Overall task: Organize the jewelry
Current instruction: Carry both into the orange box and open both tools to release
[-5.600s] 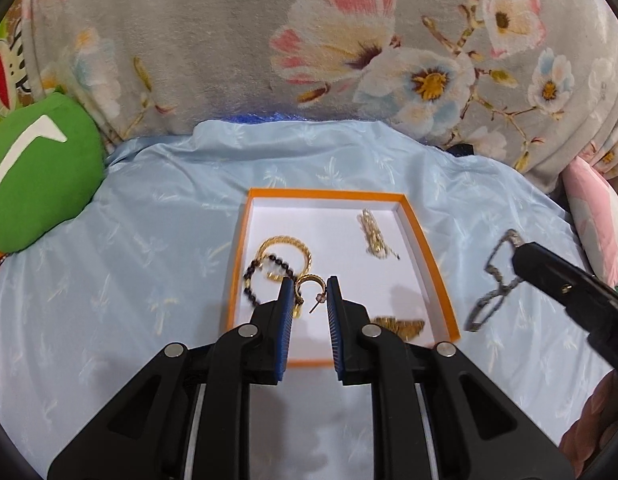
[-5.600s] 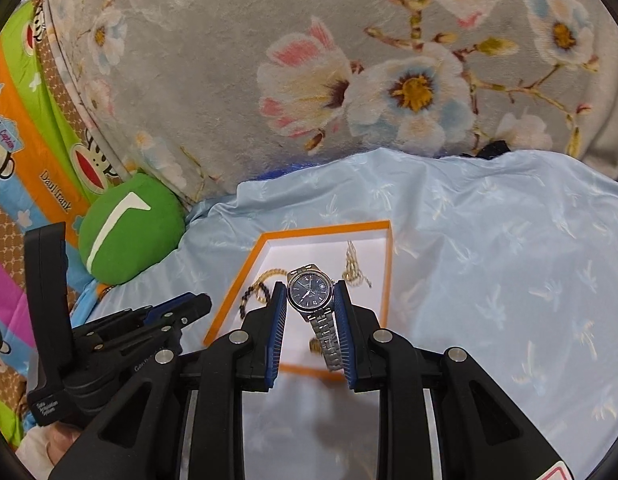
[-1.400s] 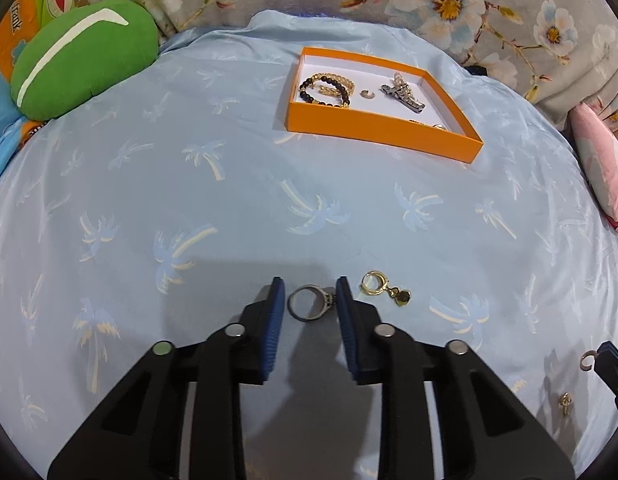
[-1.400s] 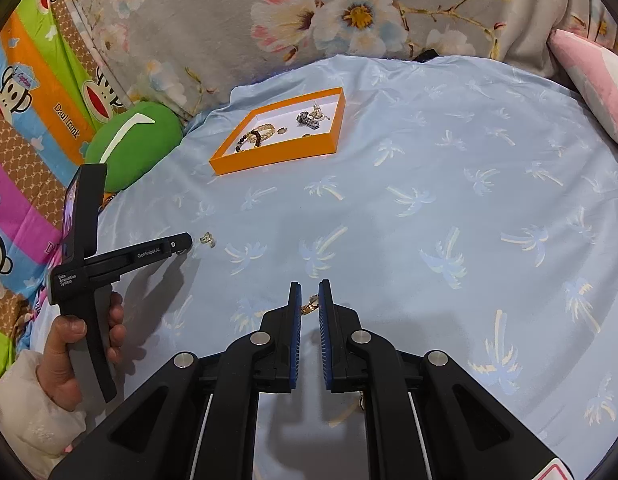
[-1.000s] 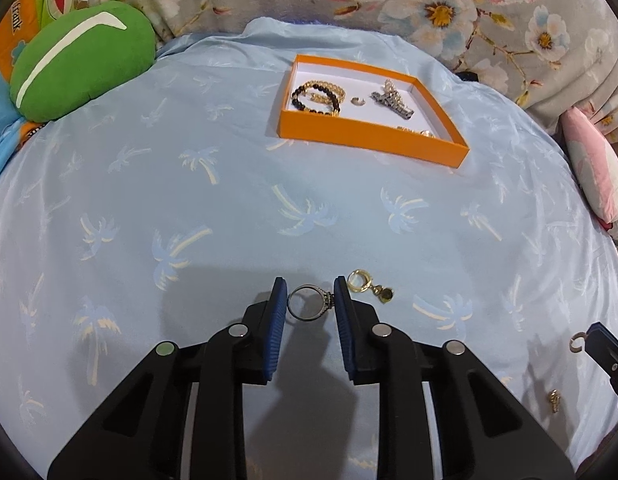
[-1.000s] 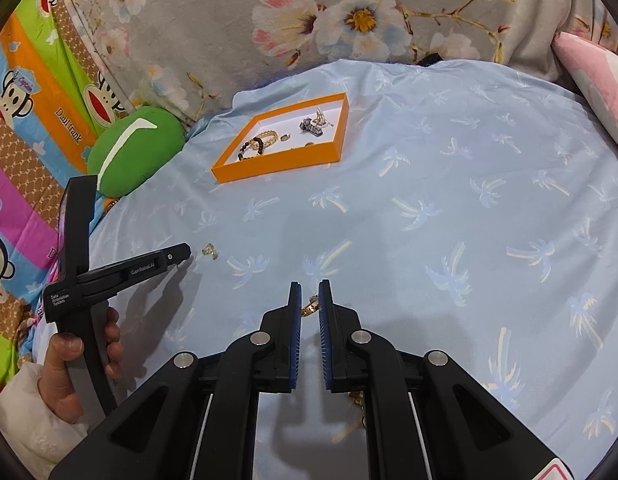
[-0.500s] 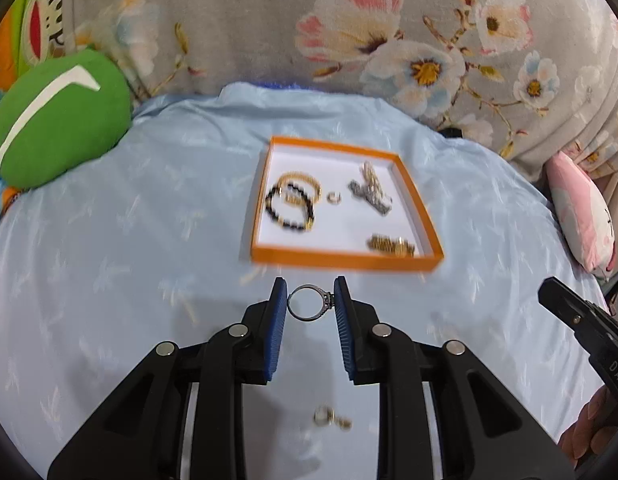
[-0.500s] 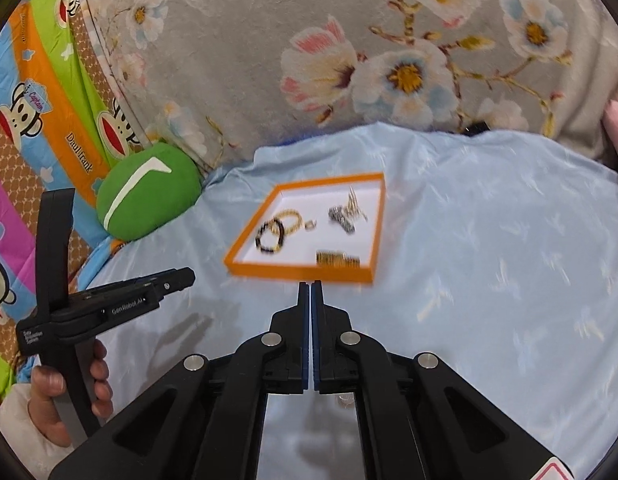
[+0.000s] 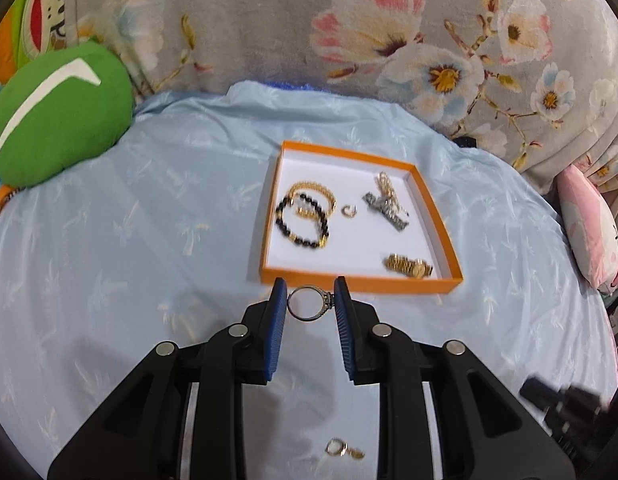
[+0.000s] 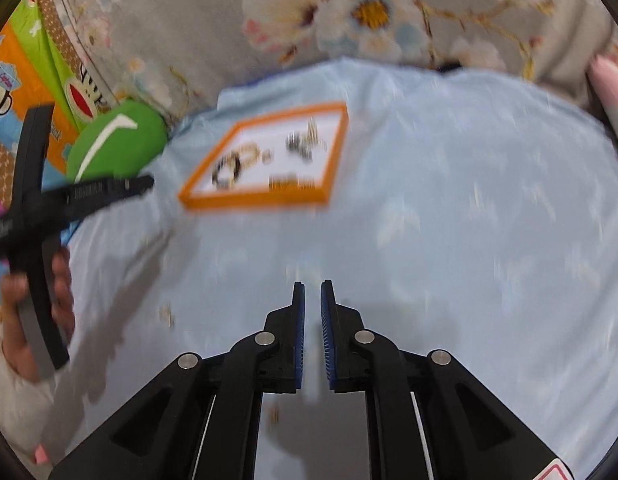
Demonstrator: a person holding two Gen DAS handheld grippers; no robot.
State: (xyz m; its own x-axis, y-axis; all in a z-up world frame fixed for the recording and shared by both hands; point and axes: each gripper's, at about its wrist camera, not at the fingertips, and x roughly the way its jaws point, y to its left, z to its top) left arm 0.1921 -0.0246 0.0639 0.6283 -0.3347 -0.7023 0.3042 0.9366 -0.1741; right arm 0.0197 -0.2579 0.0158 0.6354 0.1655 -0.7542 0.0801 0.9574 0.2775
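My left gripper (image 9: 309, 301) is shut on a silver ring (image 9: 309, 303) and holds it in the air just short of the near wall of the orange tray (image 9: 361, 282). The tray holds a black bead bracelet (image 9: 303, 222), a gold bracelet (image 9: 313, 194), a small gold ring (image 9: 349, 211), a silver watch (image 9: 387, 210) and a gold watch (image 9: 409, 266). A gold earring (image 9: 343, 449) lies on the blue sheet below the left gripper. My right gripper (image 10: 312, 300) is slightly open with nothing between its jaws, over the sheet well short of the tray (image 10: 265, 200). That view is blurred.
A green cushion (image 9: 57, 116) lies far left. A floral grey cover (image 9: 349, 20) rises behind the tray. A pink pillow (image 9: 589, 220) is at the right edge. A small gold piece (image 10: 167, 314) lies on the sheet left of the right gripper.
The left gripper has carried the ring closer to the tray's near wall. The right gripper's jaws have parted a little and it has swung, which blurs its view.
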